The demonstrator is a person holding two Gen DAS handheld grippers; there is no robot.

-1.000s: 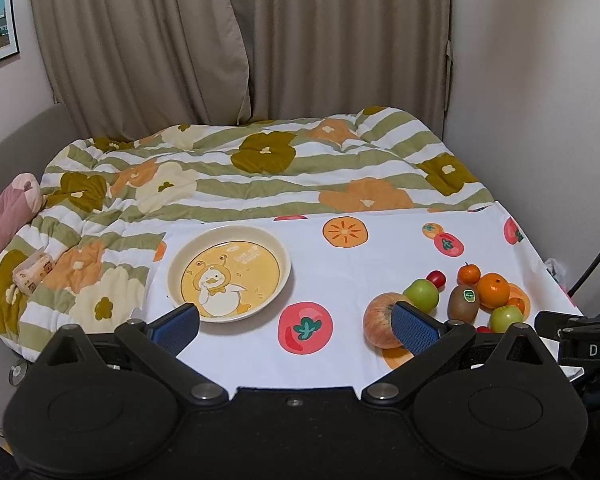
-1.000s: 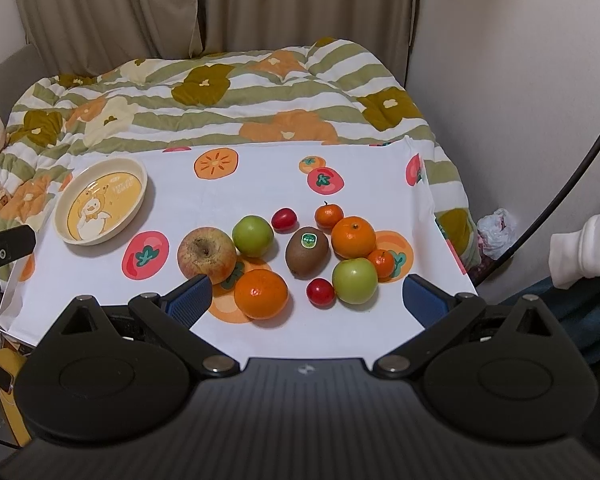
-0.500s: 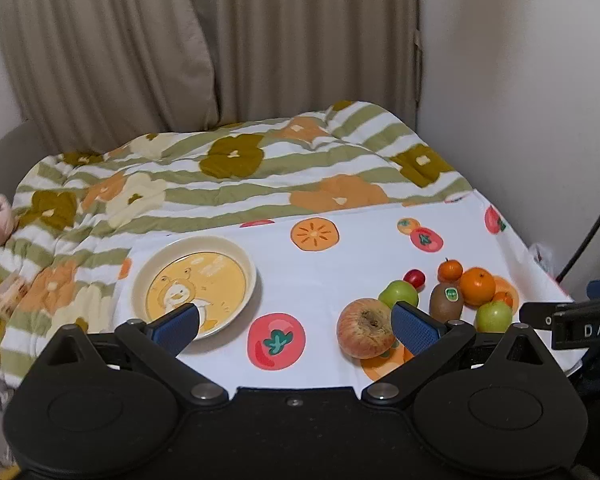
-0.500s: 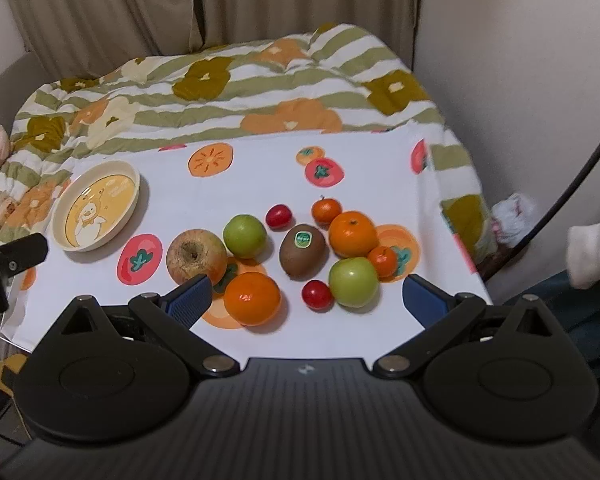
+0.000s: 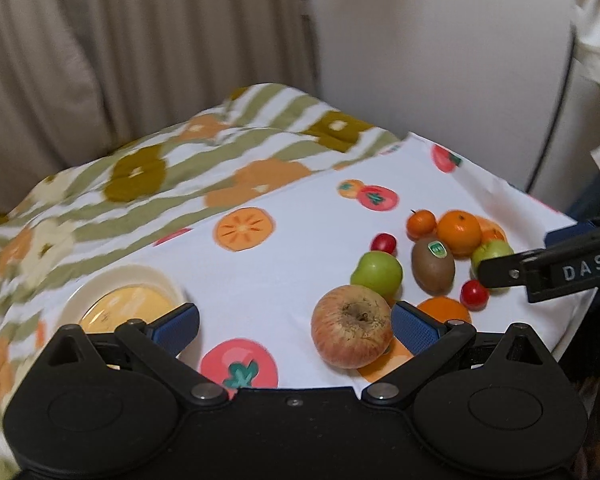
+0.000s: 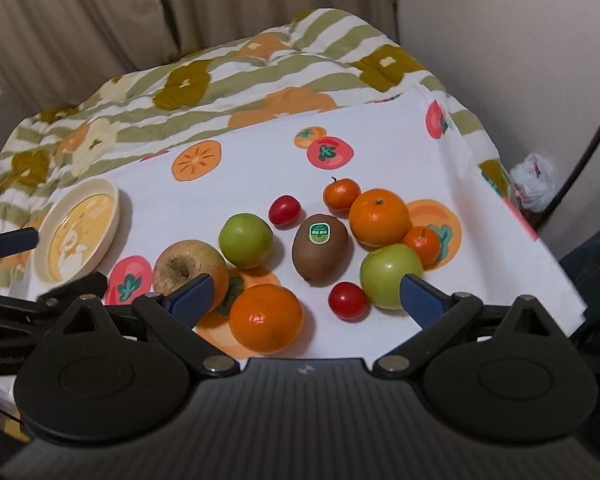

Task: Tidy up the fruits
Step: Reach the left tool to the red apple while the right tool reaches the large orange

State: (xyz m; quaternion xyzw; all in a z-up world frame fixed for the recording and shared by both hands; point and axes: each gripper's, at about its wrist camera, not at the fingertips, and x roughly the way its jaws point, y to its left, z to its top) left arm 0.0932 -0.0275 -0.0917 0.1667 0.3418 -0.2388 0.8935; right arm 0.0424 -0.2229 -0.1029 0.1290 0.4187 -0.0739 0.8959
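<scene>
A: Right wrist view: the kiwi (image 6: pixel 320 252) lies on its side on the white cloth (image 6: pixel 380 120), sticker up, long axis running from near-left to far-right, blunt end nearest the far orange (image 6: pixel 379 216).

B: And the apple (image 6: pixel 188 266)?

A: Tipped, its brown hollow facing up and toward the camera. It sits left of the near orange (image 6: pixel 266 317), just beside a green fruit (image 6: pixel 245 240).

B: The right claw (image 6: pixel 306 298)?

A: Released, fingers spread wide, held low over the near orange and a cherry tomato (image 6: pixel 347 300), grasping nothing.

B: Left wrist view?

A: The left claw (image 5: pixel 296 322) is released too, level, with the apple (image 5: pixel 352 332) against its right finger (image 5: pixel 414 326). The plate (image 5: pixel 100 292) lies behind its left finger.
</scene>
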